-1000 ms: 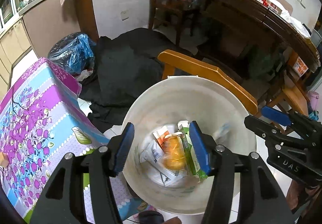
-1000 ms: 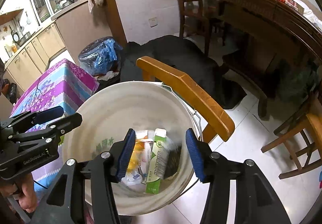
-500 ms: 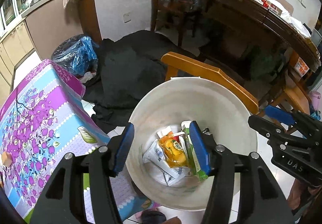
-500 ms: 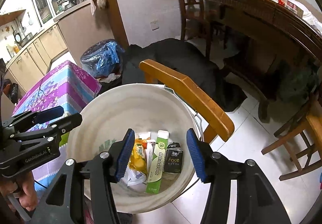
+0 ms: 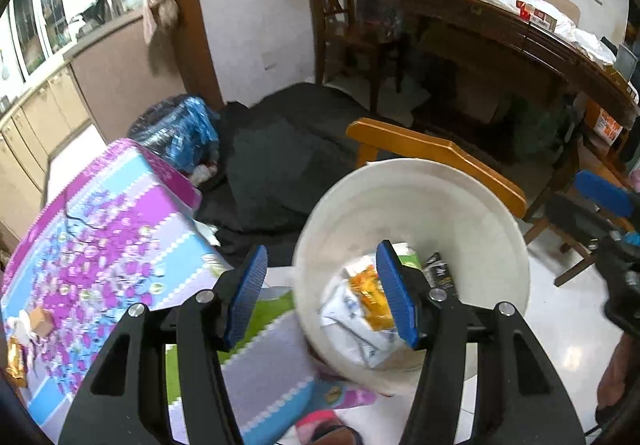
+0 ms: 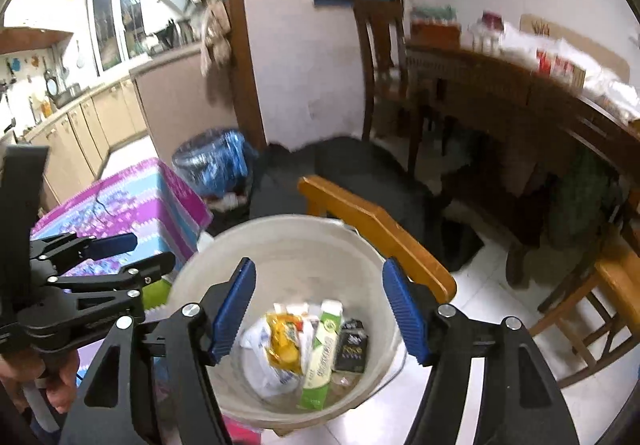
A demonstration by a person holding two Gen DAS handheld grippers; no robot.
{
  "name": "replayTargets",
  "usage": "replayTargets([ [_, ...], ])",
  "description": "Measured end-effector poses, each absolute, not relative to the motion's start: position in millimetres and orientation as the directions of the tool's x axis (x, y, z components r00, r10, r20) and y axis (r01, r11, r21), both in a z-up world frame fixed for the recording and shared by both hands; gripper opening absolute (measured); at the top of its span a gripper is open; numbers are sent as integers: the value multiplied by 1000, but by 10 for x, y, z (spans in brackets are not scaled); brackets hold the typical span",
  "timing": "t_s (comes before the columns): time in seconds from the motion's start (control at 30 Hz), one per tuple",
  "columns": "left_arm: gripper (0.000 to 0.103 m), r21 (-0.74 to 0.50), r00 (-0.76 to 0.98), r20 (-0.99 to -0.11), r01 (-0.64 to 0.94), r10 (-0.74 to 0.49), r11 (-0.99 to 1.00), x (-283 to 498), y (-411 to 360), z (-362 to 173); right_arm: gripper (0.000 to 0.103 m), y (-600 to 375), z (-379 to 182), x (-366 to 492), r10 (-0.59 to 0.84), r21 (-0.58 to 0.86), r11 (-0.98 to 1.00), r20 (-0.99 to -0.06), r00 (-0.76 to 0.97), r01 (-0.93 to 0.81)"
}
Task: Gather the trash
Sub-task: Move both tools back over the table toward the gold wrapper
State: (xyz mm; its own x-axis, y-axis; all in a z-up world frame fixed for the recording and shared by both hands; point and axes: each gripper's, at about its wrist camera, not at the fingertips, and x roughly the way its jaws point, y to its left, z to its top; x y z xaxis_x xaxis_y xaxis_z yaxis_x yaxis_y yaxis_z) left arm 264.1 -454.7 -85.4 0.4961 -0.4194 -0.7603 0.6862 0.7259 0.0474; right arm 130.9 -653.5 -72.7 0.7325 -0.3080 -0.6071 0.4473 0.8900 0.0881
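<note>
Wrappers, a green carton (image 6: 322, 355) and a black packet (image 6: 352, 345) are seen inside the round white bucket (image 6: 288, 245); both hand-held grippers, left (image 5: 320, 293) and right (image 6: 318, 309), are held open and empty, the right jaws having just been opening.

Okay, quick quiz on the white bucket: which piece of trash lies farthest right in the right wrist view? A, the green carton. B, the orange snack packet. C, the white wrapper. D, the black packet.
D: in the bucket the black packet lies right of the green carton, the orange packet and the white wrapper.
</note>
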Motion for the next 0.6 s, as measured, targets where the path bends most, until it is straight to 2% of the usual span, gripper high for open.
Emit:
replayTargets([
  [0.27, 55, 108, 593, -698, 640, -400, 761, 2563, -3928, -725, 75, -5779, -641, 1157, -242, 105, 937, -498, 833, 334],
  [0.6, 55, 148, 693, -644, 528, -324, 836, 2635, -2908, -602, 81, -4691, -557, 1400, -70, 101, 987, -446, 892, 128],
])
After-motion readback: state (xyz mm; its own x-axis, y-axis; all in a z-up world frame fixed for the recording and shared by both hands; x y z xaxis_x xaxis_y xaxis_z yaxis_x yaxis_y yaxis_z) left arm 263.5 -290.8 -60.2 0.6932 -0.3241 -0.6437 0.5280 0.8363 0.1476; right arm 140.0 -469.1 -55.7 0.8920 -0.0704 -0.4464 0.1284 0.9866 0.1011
